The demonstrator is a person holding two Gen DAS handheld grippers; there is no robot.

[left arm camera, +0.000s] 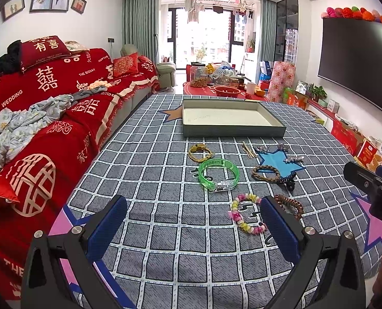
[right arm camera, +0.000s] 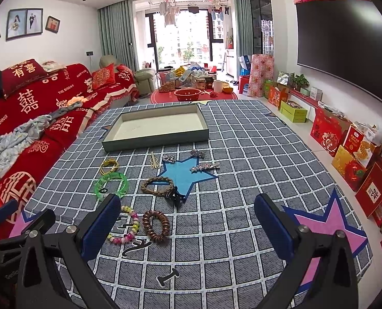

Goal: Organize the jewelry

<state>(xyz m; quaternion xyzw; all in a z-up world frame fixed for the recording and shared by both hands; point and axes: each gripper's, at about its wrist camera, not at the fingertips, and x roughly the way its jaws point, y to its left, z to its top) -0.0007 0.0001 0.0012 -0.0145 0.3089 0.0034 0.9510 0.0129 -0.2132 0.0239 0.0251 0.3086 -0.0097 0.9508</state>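
1. Left wrist view: we see the left gripper [left arm camera: 193, 226] with its 2 blue-padded fingers [left arm camera: 108, 228] spread wide and nothing between them, hovering over the near part of the checked cloth [left arm camera: 165, 257].
2. Just past its right finger lie the pastel bead bracelet [left arm camera: 245, 215] and, beside it, the brown spiral hair tie [left arm camera: 290, 206].
3. Right wrist view: the right gripper [right arm camera: 188, 226] is also wide open and empty; the same spiral tie [right arm camera: 156, 225] and bead bracelet [right arm camera: 127, 228] lie by its left finger.
4. Further in, toward the cloth's middle, we find the green bangle [left arm camera: 218, 176], the braided brown band [left arm camera: 265, 173] touching a black claw clip [left arm camera: 290, 184], and the yellow cord bracelet [left arm camera: 198, 152].
5. On and around the blue star [left arm camera: 278, 161] rest 3 sparkly hair clips [left arm camera: 292, 159] and thin gold pins [left arm camera: 249, 150].
6. Beyond them, near the cloth's far edge, sits the shallow grey tray [left arm camera: 232, 131], holding nothing.
7. A red-covered sofa [left arm camera: 49, 108] runs along the cloth's left edge.
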